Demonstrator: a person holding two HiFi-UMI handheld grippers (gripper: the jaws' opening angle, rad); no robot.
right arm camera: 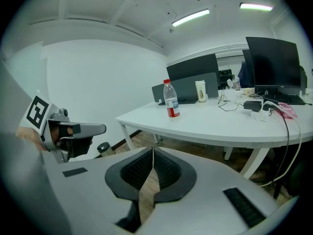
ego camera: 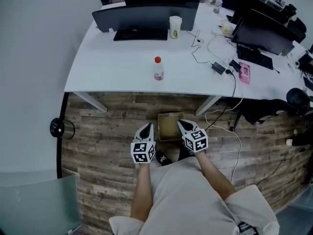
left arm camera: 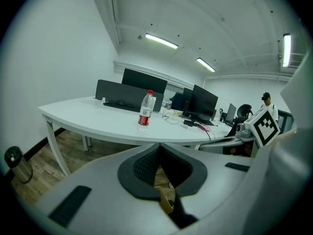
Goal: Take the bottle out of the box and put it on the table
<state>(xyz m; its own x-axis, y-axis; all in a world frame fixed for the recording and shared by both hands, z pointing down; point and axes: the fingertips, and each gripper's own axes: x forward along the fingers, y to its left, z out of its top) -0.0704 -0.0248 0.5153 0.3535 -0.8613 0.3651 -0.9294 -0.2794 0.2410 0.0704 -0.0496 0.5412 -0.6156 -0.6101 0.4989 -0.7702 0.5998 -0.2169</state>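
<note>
Bottle (ego camera: 158, 68), red cap and label, stood upright on the white bench (ego camera: 117, 67), well clear of the cardboard box (ego camera: 168, 126) on the wood floor (ego camera: 98, 131) below the bench edge. Head view: left tongs (ego camera: 146, 127) just beside the box's left side and right tongs (ego camera: 182, 124) over its right rim, both pointing toward the bench.

Left gripper view: tongs clenched, tips meeting, nothing gripped; a tan bit of box showed through the gap behind them. The bottle stood ahead, near the bench's front edge, before a dark monitor (left arm camera: 144, 82).

Right gripper view: tongs clenched, tips together, empty, floor behind. The bottle stood upright on the bench beyond.
</note>
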